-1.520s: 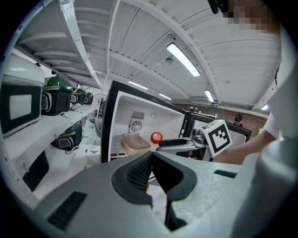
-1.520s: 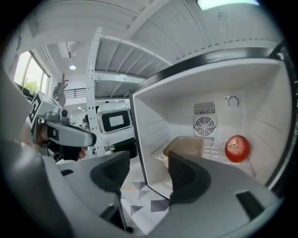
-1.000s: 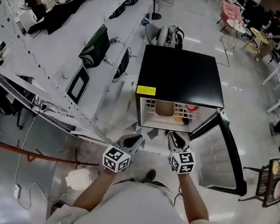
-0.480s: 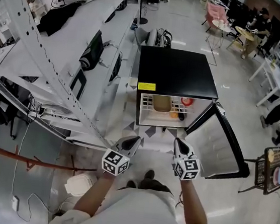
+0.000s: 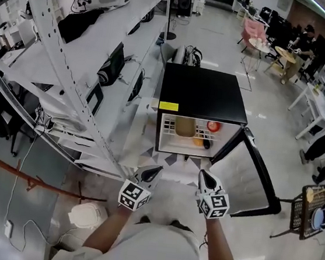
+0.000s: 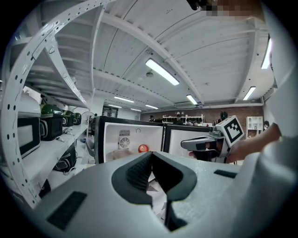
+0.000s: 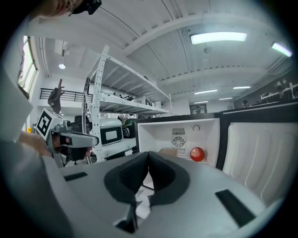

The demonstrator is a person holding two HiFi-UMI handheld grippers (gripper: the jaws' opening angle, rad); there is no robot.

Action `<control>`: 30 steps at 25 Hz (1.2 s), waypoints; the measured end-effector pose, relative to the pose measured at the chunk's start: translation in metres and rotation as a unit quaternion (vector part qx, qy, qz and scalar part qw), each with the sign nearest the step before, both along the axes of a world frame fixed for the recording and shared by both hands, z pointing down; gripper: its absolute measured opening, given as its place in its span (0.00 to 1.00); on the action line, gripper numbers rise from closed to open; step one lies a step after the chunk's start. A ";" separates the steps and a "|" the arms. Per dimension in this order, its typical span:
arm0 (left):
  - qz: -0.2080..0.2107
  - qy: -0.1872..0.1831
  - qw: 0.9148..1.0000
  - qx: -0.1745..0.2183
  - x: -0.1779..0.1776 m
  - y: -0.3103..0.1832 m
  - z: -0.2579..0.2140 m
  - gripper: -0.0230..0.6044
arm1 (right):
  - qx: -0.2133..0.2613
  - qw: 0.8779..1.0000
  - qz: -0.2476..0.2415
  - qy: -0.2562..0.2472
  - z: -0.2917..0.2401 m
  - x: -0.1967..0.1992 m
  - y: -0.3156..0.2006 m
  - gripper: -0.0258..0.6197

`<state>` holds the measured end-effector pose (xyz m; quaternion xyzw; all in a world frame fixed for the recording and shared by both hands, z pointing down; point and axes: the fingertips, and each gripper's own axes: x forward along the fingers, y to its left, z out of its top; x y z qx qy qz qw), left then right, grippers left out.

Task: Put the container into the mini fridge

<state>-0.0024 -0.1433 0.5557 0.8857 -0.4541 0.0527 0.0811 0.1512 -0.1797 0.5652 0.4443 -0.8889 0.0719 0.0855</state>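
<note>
We see the beige container (image 5: pixel 184 126) inside the open mini fridge (image 5: pixel 202 93), on the upper shelf at the left side. A round red thing (image 5: pixel 213 126) is near it on the right, and a small orange thing (image 5: pixel 198 141) lies just below. The fridge door (image 5: pixel 250 178) hangs wide open to the right. In front of the fridge we hold both grippers apart from it. The left gripper (image 5: pixel 156 170) has its jaws together with nothing between them, and so has the right gripper (image 5: pixel 202 174). A white metal rack (image 5: pixel 70 68) stands to the left.
</note>
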 end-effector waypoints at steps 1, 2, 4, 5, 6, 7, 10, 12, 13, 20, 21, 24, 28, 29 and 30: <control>-0.007 0.006 1.000 -0.001 0.001 -0.001 -0.002 0.04 | 0.001 1.000 -0.008 -0.001 -0.002 0.001 0.000 0.05; -0.015 0.012 1.000 -0.003 0.002 0.000 -0.004 0.04 | 0.000 1.000 -0.016 -0.002 -0.004 0.002 0.002 0.05; -0.028 0.025 0.999 -0.003 0.005 0.001 -0.012 0.04 | 0.001 1.000 -0.031 -0.002 -0.010 0.007 0.005 0.05; -0.033 0.030 0.999 0.000 0.008 0.000 -0.017 0.04 | 0.005 0.999 -0.038 -0.002 -0.015 0.010 0.005 0.05; -0.037 0.032 0.999 0.004 0.010 -0.002 -0.023 0.04 | 0.010 0.999 -0.044 -0.003 -0.020 0.013 0.003 0.05; -0.041 0.033 0.999 0.007 0.011 -0.003 -0.026 0.04 | 0.016 0.999 -0.049 -0.005 -0.024 0.014 0.000 0.05; -0.054 0.035 0.998 0.006 0.013 -0.005 -0.023 0.04 | 0.018 0.998 -0.052 -0.012 -0.021 0.018 -0.006 0.05; -0.056 0.043 0.998 0.003 0.019 -0.007 -0.021 0.04 | 0.014 0.998 -0.053 -0.016 -0.021 0.021 -0.009 0.05; -0.055 0.045 0.997 0.004 0.021 -0.008 -0.021 0.04 | 0.015 0.998 -0.057 -0.016 -0.022 0.022 -0.010 0.05; -0.063 0.046 0.997 0.003 0.026 -0.008 -0.023 0.04 | 0.011 0.997 -0.071 -0.018 -0.023 0.021 -0.010 0.05; -0.062 0.045 0.997 0.003 0.026 -0.009 -0.023 0.04 | 0.013 0.997 -0.073 -0.017 -0.024 0.020 -0.009 0.05; -0.064 0.047 0.997 0.003 0.025 -0.012 -0.023 0.04 | 0.015 0.997 -0.076 -0.014 -0.024 0.019 -0.012 0.05; -0.065 0.044 0.997 0.004 0.024 -0.012 -0.024 0.04 | 0.014 0.997 -0.078 -0.017 -0.024 0.016 -0.015 0.05; -0.065 0.044 0.997 0.004 0.023 -0.012 -0.024 0.04 | 0.014 0.997 -0.078 -0.018 -0.025 0.016 -0.016 0.05; -0.065 0.044 0.997 0.003 0.023 -0.013 -0.023 0.04 | 0.015 0.997 -0.078 -0.018 -0.025 0.016 -0.017 0.05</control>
